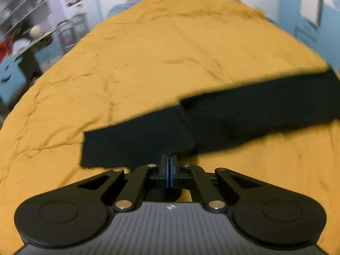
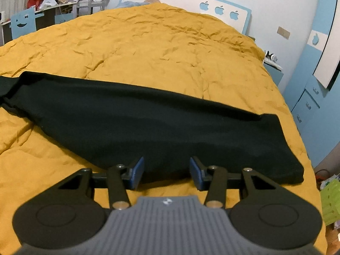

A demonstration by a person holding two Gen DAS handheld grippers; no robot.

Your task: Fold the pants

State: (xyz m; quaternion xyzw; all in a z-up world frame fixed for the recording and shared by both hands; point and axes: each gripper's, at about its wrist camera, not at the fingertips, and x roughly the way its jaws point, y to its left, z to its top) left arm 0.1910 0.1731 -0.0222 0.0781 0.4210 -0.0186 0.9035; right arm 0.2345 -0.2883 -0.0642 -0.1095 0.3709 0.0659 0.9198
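Black pants (image 2: 161, 127) lie lengthwise across a mustard-yellow bedspread (image 2: 159, 46). In the left wrist view the pants (image 1: 233, 116) run from lower left to the right edge, with a leg end (image 1: 119, 146) near my fingers. My left gripper (image 1: 169, 159) is shut on the near edge of the pants there. My right gripper (image 2: 166, 170) is open, its blue pads either side of the near edge of the wide end of the pants, not gripping.
The bedspread (image 1: 148, 53) covers the whole bed. A blue-and-white headboard (image 2: 223, 10) stands at the far end. A blue cabinet (image 2: 314, 97) stands at the right. A cluttered desk (image 2: 48, 6) and a blue chair (image 2: 22, 23) are at the far left.
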